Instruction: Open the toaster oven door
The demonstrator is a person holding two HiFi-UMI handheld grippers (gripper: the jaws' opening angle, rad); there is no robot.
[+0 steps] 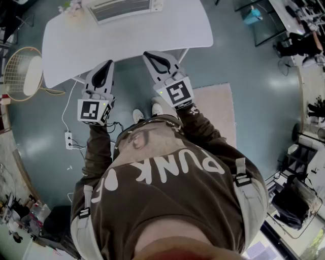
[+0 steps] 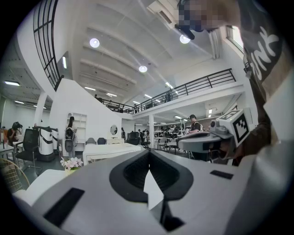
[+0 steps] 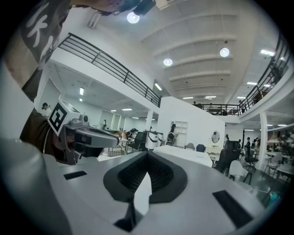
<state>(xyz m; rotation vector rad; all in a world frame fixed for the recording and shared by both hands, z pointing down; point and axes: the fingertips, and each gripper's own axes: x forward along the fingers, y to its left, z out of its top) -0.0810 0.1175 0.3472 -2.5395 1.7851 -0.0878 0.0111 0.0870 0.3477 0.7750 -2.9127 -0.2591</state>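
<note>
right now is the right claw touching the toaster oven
Apart. The head view shows the right claw at the near edge of the table, with bare surface between it and the toaster oven at the far edge.

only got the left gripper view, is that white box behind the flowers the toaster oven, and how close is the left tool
observer: yes. The toaster oven sits at the far edge of the table, and the left tool hangs at the near edge.
operator: other one holding anything
observer: no, the right tool has its jaws together with nothing between them.
operator: anything on the floor
observer: a power strip with cables lies left of the person's shoes.
</note>
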